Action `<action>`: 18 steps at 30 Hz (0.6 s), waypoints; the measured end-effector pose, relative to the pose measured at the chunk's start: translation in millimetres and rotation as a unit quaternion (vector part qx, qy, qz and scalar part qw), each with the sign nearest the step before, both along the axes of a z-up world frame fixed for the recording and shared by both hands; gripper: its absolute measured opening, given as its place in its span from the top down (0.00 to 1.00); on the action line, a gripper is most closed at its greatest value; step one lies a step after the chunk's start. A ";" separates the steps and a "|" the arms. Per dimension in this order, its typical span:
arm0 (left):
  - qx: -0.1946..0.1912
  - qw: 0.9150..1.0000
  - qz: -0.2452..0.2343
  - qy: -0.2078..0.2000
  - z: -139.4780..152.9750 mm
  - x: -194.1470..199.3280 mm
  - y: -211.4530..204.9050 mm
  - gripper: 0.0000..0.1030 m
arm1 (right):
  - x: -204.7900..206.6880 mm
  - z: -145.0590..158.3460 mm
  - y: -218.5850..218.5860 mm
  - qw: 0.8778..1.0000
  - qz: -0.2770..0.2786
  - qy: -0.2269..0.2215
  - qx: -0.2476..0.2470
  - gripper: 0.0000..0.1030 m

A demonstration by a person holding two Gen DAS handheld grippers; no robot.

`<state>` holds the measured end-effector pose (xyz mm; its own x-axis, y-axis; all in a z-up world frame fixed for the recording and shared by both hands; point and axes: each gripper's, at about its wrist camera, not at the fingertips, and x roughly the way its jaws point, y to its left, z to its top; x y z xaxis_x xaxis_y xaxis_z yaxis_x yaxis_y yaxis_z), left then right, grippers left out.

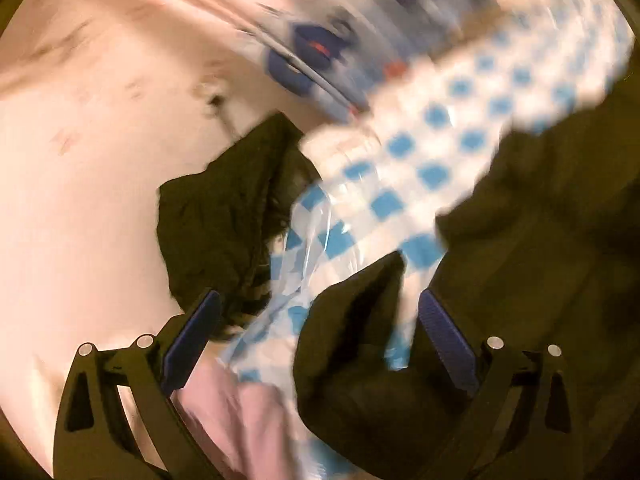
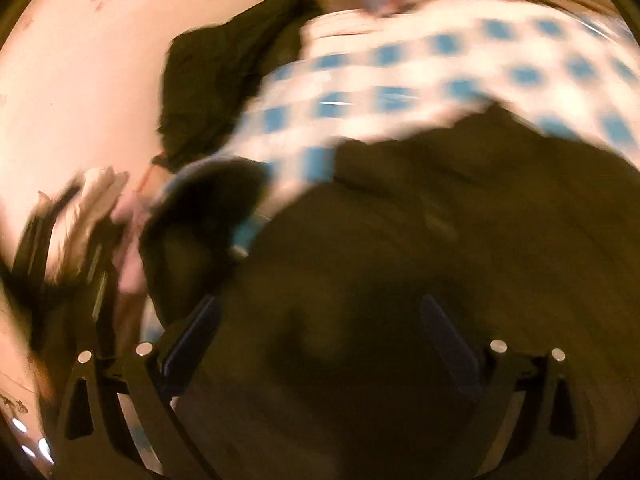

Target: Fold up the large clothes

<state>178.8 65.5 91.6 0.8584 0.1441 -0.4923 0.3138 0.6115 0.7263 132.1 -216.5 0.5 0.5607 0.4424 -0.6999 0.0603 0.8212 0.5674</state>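
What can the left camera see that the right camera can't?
Only the left camera shows the pale pink cloth near its open claw and a blurry blue-and-red printed fabric up top. Only the right camera shows another claw tool at its left edge, too blurry to tell more. Both show the dark garment, the blue-checked plastic sheet, and the pink surface. The right claw is open too.

A blue-and-white checked cloth (image 1: 432,176) covers the counter, with a glossy clear sheet over it. A dark garment (image 1: 540,280) lies bunched on it, under and ahead of both tongs. In the left view, a second dark heap (image 1: 216,220) sits ahead-left of the tongs. Both views are blurred.
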 end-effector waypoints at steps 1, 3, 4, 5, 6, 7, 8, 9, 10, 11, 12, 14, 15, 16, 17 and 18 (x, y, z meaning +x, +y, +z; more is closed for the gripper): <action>0.039 0.999 0.003 0.021 -5.2 20.3 -6.9 0.08 | -24.8 -17.0 -21.2 1.000 -0.016 0.009 0.005 0.07; 0.112 0.993 0.010 0.034 -13.0 50.4 -19.0 0.08 | -55.4 -41.7 -47.2 0.999 -0.033 -0.002 0.027 0.07; 0.127 0.991 0.015 0.043 -14.9 62.1 -20.6 0.08 | -64.5 -49.8 -50.8 0.998 -0.030 -0.023 0.046 0.07; 0.133 0.989 0.023 0.060 -14.9 74.4 -23.4 0.08 | -66.4 -54.5 -44.1 0.997 -0.029 -0.048 0.053 0.07; 0.134 0.987 0.031 0.084 -16.3 84.3 -24.9 0.08 | -67.2 -54.3 -42.4 0.997 -0.029 -0.055 0.048 0.07; 0.139 0.981 0.038 0.129 -24.3 95.4 -27.6 0.08 | -65.6 -54.1 -39.7 0.997 -0.028 -0.055 0.038 0.07; 0.153 0.975 0.039 0.153 -34.8 103.8 -28.4 0.08 | -62.0 -54.2 -36.3 0.998 -0.021 -0.053 0.023 0.07; 0.174 0.970 0.039 0.163 -44.5 107.9 -31.3 0.08 | -59.8 -55.3 -31.6 0.998 -0.017 -0.053 0.015 0.06; 0.192 0.964 0.037 0.181 -57.0 112.1 -35.7 0.08 | -57.5 -54.2 -28.6 0.998 -0.014 -0.053 0.010 0.06; 0.199 0.960 0.033 0.196 -67.4 111.2 -38.3 0.08 | -60.7 -54.1 -31.2 0.998 -0.014 -0.055 0.010 0.06; 0.203 0.958 0.037 0.200 -75.9 112.5 -41.5 0.08 | -62.8 -55.2 -33.9 0.998 -0.015 -0.055 0.014 0.06; 0.212 0.954 0.065 0.202 -93.3 125.9 -41.0 0.18 | -66.6 -55.3 -38.8 0.998 -0.017 -0.055 0.022 0.06; 0.217 0.954 0.083 0.191 -97.4 132.3 -37.4 0.46 | -66.5 -57.1 -37.4 0.998 -0.017 -0.056 0.022 0.06; 0.204 0.954 0.117 0.184 -95.0 140.5 -28.2 0.80 | -66.7 -56.6 -36.6 0.998 -0.017 -0.056 0.021 0.06; 0.185 0.957 0.137 0.175 -88.0 145.0 -21.0 0.90 | -64.2 -57.5 -34.2 0.998 -0.017 -0.055 0.021 0.06; 0.155 0.963 0.162 0.148 -70.3 147.8 -9.2 0.92 | -65.2 -58.6 -34.2 0.998 -0.017 -0.055 0.021 0.06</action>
<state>326.6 56.3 21.3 0.5718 0.5609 -0.5987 0.3639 0.4807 0.7978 66.9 -250.7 -58.1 0.6488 0.4490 -0.6144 0.0231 0.7954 0.6056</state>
